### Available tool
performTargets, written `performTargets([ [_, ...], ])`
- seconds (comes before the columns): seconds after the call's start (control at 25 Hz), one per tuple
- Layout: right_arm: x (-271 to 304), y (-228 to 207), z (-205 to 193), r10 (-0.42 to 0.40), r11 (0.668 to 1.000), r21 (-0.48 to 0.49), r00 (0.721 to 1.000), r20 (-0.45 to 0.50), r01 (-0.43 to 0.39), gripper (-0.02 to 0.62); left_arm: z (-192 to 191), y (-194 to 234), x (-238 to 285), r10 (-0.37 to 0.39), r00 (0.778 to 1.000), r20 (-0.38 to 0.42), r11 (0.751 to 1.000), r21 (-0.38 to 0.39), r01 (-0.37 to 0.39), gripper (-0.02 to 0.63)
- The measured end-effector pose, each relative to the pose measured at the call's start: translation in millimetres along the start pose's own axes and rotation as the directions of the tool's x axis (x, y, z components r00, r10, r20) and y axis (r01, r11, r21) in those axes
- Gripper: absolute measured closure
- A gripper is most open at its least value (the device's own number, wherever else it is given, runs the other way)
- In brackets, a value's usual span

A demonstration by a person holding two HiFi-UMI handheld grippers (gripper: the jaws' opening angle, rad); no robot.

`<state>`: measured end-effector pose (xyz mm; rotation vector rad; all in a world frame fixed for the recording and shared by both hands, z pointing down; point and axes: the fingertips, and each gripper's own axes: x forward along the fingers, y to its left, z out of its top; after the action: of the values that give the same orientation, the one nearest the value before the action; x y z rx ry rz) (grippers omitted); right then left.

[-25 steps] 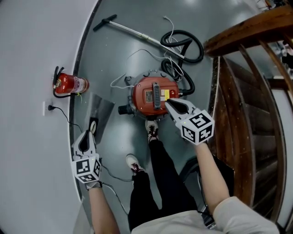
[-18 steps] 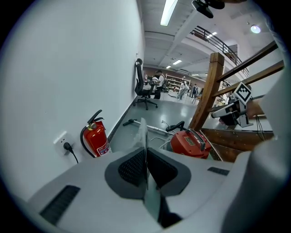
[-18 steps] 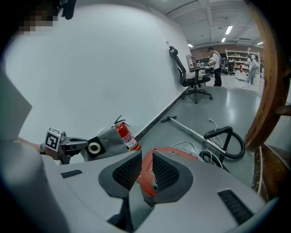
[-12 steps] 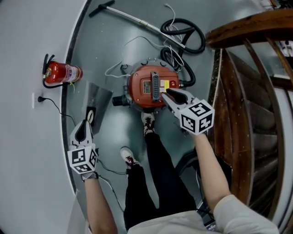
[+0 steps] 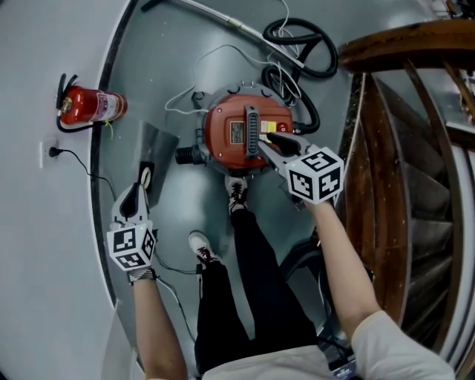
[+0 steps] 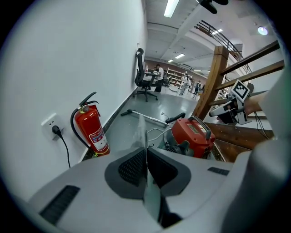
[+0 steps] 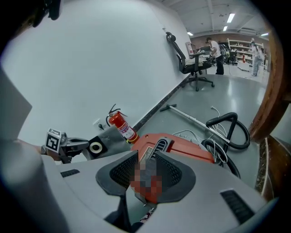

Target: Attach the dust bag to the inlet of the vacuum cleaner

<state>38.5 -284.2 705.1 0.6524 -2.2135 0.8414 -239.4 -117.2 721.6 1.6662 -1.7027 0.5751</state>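
Note:
The red vacuum cleaner (image 5: pixel 239 132) stands on the grey floor with a grey handle across its lid and a black inlet stub (image 5: pixel 185 156) on its left side. The grey dust bag (image 5: pixel 156 152) hangs left of it, and its cardboard collar sits in my left gripper (image 5: pixel 139 190), which is shut on it. In the left gripper view the collar (image 6: pixel 145 150) runs edge-on between the jaws. My right gripper (image 5: pixel 270 142) hovers over the vacuum's lid. Its jaws have just been opening and hold nothing; the vacuum (image 7: pixel 182 146) shows through the gap.
A red fire extinguisher (image 5: pixel 89 106) lies by the white wall near a socket with a plug (image 5: pixel 52 151). The black hose (image 5: pixel 304 44) and metal wand (image 5: pixel 215 16) lie behind the vacuum. A wooden staircase (image 5: pixel 404 148) borders the right. The person's shoes (image 5: pixel 236 194) stand beside the vacuum.
The right gripper's jaws have gone from shut to open above the vacuum lid. Both grippers have sunk toward the floor; the left still holds the dust bag.

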Motion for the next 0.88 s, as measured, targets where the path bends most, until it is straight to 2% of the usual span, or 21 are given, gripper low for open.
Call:
performTargets([
  [0.4,23,-9,-25,0.050,0.995,0.091,0.998,-0.030,-0.047,0.452,-23,-7,29,-0.031,0.998,-0.048,0.999,0.009,0.032,0.583],
  [0.88,48,-17,-23,0.080,0.980,0.185,0.997,-0.021,-0.075,0.422,-35,-21,51,-0.055,0.996,-0.074,0.998,0.026,0.057,0.583],
])
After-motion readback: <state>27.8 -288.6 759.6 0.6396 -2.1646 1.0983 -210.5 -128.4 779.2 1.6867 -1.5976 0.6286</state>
